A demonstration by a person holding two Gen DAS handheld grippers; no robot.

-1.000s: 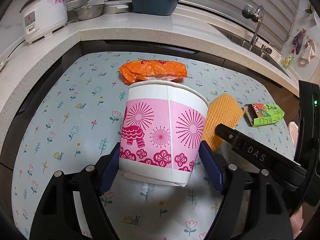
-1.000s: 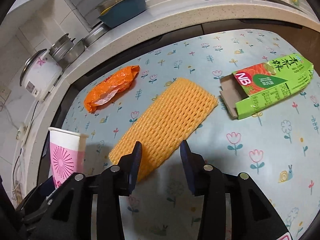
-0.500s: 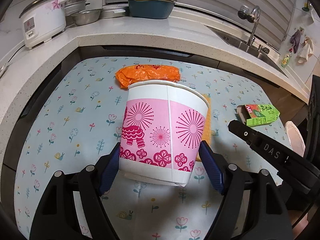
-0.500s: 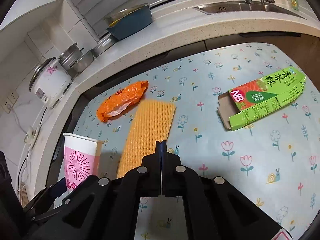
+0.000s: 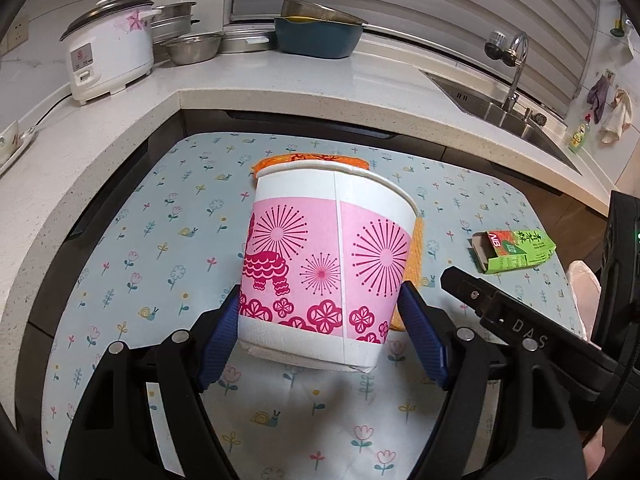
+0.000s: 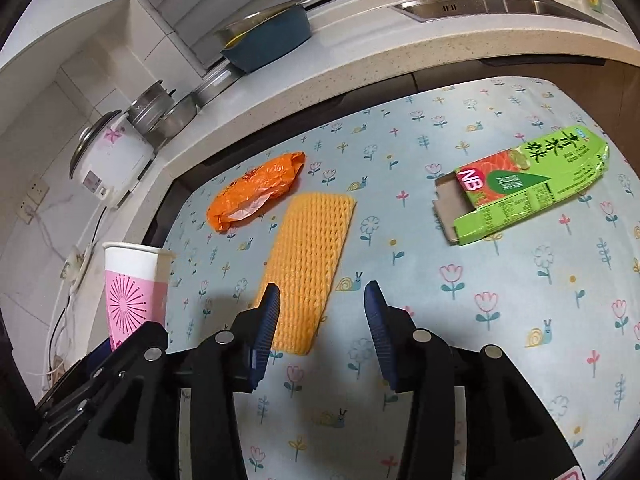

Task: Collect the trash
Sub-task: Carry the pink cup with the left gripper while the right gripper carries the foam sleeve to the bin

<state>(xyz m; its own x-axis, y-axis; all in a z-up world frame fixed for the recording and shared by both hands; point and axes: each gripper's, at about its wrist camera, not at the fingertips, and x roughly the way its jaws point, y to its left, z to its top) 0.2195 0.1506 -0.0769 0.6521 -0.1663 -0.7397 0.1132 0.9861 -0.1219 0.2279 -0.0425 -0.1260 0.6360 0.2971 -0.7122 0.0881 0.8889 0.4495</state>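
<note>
Pink and white paper cup (image 5: 326,268) sits between the blue pads of the left gripper (image 5: 320,332), and both pads press on its sides near the bottom. It is held up off the flowery table mat (image 5: 160,248) and tilts a little. Fireworks, flowers and an animal are printed on it in dark pink, but no words.

The right gripper (image 6: 320,320) has just been opening. Its jaws stand apart now, with nothing squeezed between them. The near end of the orange foam net (image 6: 310,264) lies flat on the mat just under them.

Beyond the net lies a crumpled orange wrapper (image 6: 256,192), close to it.

Off to the right, well apart, lies a green box (image 6: 524,188) with its flap open. It shows white letters "NB" on red, and some Chinese writing.

Letters "DAS" show on the right gripper's black side in the left view.
</note>
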